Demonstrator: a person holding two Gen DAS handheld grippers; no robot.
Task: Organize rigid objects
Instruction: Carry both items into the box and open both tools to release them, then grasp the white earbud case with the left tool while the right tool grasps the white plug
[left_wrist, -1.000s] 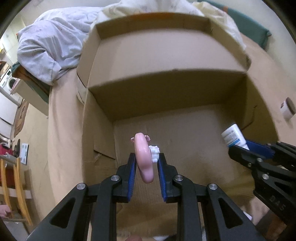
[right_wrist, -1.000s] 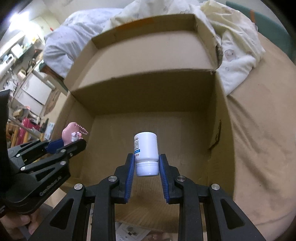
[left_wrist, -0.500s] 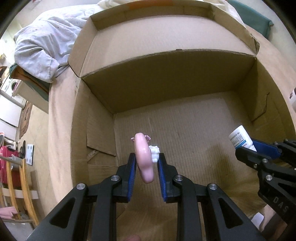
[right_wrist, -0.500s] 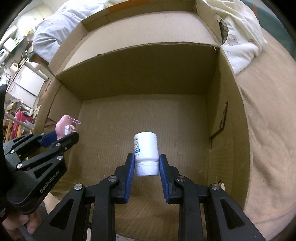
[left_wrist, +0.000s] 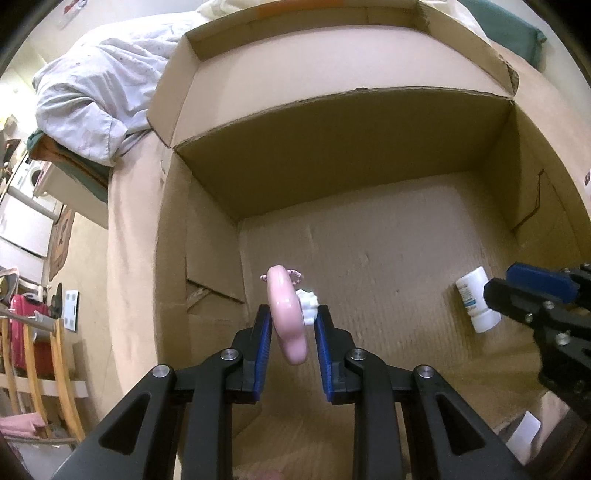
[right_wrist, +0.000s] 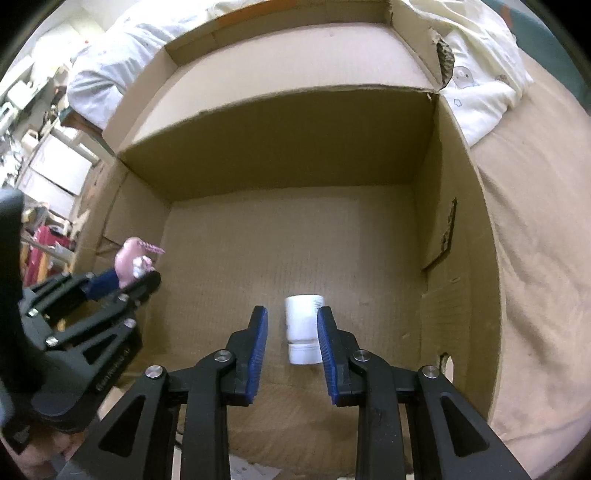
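Note:
My left gripper (left_wrist: 291, 317) is shut on a pink oval toy (left_wrist: 286, 314) with a white charm, held above the floor of a large open cardboard box (left_wrist: 354, 122). It also shows at the left of the right wrist view (right_wrist: 138, 275). My right gripper (right_wrist: 291, 321) is open inside the box. A white pill bottle (right_wrist: 303, 332) with a blue label lies on its side on the box floor between and below its fingers, free of them. The bottle also shows at the right of the left wrist view (left_wrist: 474, 299).
The box sits on a tan bed cover (right_wrist: 535, 206). Crumpled white bedding (left_wrist: 96, 96) lies beyond the box's far flap. The box walls (right_wrist: 436, 206) stand close on the right. Furniture and a floor (left_wrist: 37, 236) lie off to the left.
Both grippers moved down and forward into the box. My right gripper opened and let go of the white bottle, which now lies on the box floor. The left still holds the pink toy.

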